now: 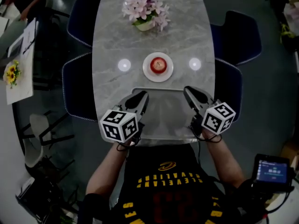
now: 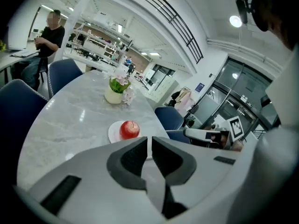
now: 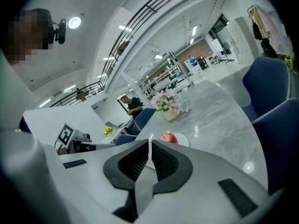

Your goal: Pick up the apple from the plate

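Two grippers sit low over the near end of a grey marble table [image 1: 154,36], one at each side of its centre line. The left gripper [image 1: 142,97] has its jaws pressed together, with only a hairline seam between the dark pads and nothing caught in it. The right gripper [image 1: 188,91] is closed the same way and is also empty.

A red apple [image 1: 158,65] rests stem-up in the middle of a small white plate [image 1: 158,77]. It lies ahead of both grippers and between their lines: forward and to the right of the left one, forward and to the left of the right one. Bare tabletop separates it from each set of tips, so neither gripper touches it.

From the left gripper's own camera the apple shows just above the jaw tips, a little to their left. From the right gripper's camera it peeks over the jaw edge just right of the seam, its lower part hidden.

Farther ahead, beyond the plate, stands a pot of pink flowers [image 1: 145,10]. Blue chairs [image 1: 79,90] flank the table. Whether the grippers rest on the tabletop or hang just over it is probably not decidable from these angles.
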Demonstrator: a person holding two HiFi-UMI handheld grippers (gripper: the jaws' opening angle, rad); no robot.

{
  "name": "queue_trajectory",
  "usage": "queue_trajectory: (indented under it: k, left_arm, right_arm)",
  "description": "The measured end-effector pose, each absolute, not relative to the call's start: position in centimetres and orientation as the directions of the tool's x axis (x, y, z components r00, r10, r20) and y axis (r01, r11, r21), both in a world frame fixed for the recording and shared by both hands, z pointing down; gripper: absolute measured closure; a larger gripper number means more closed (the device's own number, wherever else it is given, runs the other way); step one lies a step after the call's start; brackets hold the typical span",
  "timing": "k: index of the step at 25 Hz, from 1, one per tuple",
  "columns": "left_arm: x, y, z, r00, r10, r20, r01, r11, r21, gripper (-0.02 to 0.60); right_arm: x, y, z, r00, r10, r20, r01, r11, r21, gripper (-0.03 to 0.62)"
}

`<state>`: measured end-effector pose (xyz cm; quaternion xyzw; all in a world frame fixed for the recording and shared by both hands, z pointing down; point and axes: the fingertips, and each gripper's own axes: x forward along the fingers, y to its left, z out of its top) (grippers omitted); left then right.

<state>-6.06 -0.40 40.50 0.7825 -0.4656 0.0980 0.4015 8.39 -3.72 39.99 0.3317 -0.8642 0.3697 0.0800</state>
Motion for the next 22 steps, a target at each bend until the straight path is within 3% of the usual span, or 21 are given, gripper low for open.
queue_trajectory:
  k: [6, 14, 22]
  left_arm:
    - [-4.8, 2.9, 36.8, 0.526, -0.710, 0.468, -0.825, -0.292, 0.483, 0.549]
    - [-2.0, 4.7, 31.8, 0.502, -0.784, 0.367, -0.856, -0.389, 0.340, 0.549]
    - [-1.5, 5.9, 31.7, 0.462, -0.820, 0.338, -0.866, -0.335, 0.372, 0.549]
  right_arm:
    - [8.1, -0.3, 36.9, -0.730, -0.566, 0.383, -0.682, 0.565, -0.464, 0.566]
    - [6.6, 2.7, 33.6, -0.722, -0.632, 0.281, -0.691, 0.644, -0.328, 0.566]
    - [5.2, 5.4, 34.9, -0.754, -0.561, 0.340, -0.654, 0.684, -0.323, 0.566]
